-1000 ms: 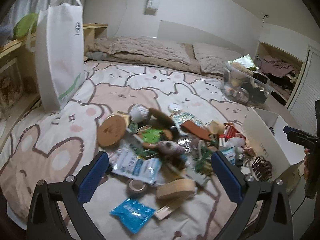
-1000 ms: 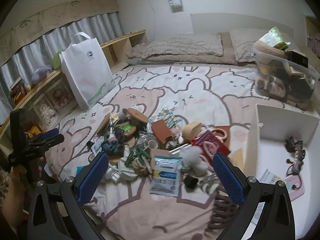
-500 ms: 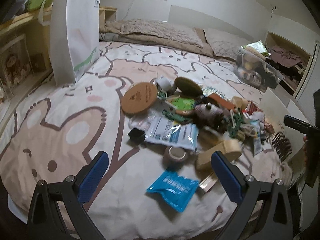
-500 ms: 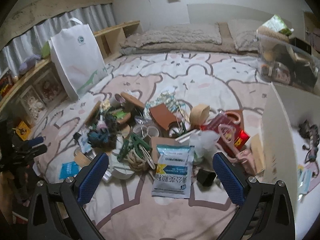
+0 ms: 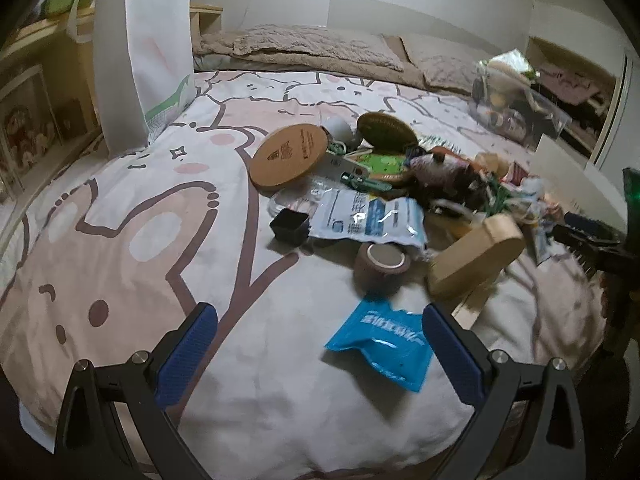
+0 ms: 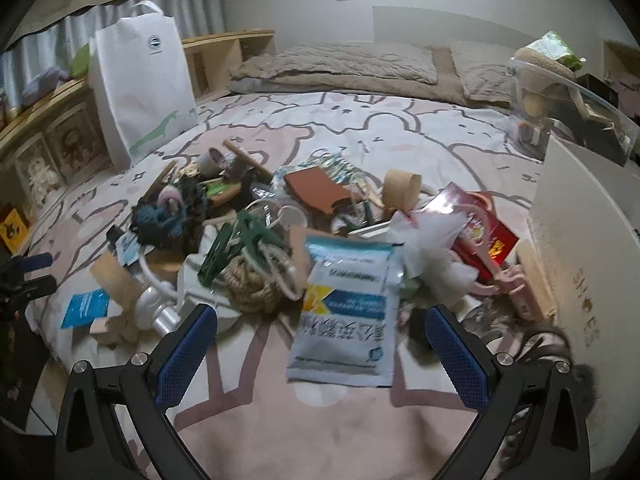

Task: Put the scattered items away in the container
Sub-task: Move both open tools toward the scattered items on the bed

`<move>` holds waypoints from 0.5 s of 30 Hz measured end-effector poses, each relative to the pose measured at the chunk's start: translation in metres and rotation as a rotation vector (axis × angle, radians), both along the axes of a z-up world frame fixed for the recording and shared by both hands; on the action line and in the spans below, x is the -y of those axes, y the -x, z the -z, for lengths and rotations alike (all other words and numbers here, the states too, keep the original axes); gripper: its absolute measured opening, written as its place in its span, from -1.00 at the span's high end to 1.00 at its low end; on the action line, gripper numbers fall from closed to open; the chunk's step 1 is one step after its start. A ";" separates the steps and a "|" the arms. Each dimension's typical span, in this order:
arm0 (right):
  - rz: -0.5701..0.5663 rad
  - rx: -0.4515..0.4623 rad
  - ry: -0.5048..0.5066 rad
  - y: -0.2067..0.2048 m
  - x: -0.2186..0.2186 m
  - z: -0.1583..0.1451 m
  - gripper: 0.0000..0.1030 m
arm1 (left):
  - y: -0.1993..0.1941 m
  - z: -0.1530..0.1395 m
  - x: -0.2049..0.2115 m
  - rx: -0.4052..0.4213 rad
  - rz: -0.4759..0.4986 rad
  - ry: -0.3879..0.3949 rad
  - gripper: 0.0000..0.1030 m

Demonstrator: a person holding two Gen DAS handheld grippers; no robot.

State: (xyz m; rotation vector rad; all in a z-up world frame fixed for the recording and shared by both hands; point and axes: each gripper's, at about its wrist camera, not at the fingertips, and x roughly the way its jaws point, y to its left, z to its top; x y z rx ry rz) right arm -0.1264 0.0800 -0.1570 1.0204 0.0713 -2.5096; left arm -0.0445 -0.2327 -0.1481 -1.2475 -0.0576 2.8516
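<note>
The left gripper (image 5: pixel 320 354) is wide open and holds nothing. The blue packet (image 5: pixel 382 342) lies flat on the bed, low and right in the frame, probably just inside its right finger. The right gripper (image 6: pixel 320 354), open too, hangs over the white packet (image 6: pixel 346 312); the white container (image 6: pixel 580 240) stands at the right edge.

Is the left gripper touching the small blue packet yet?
Apart. In the left wrist view the left gripper is open, and bare bedsheet shows between the blue packet and each fingertip.
</note>
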 end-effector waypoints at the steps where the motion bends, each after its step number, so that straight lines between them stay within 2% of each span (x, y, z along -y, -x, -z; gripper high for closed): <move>1: -0.005 0.002 0.004 0.000 0.001 0.003 -1.00 | 0.000 0.002 -0.002 0.000 0.005 0.017 -1.00; 7: 0.015 0.036 -0.012 0.005 0.003 0.022 -1.00 | 0.000 0.015 -0.018 0.008 0.087 0.086 -1.00; 12: 0.097 0.126 -0.055 0.014 0.006 0.045 -1.00 | 0.000 0.022 -0.030 0.001 0.150 0.112 -1.00; 15: 0.101 0.092 -0.072 0.010 0.008 0.049 -1.00 | 0.002 0.026 -0.032 -0.006 0.157 0.119 -1.00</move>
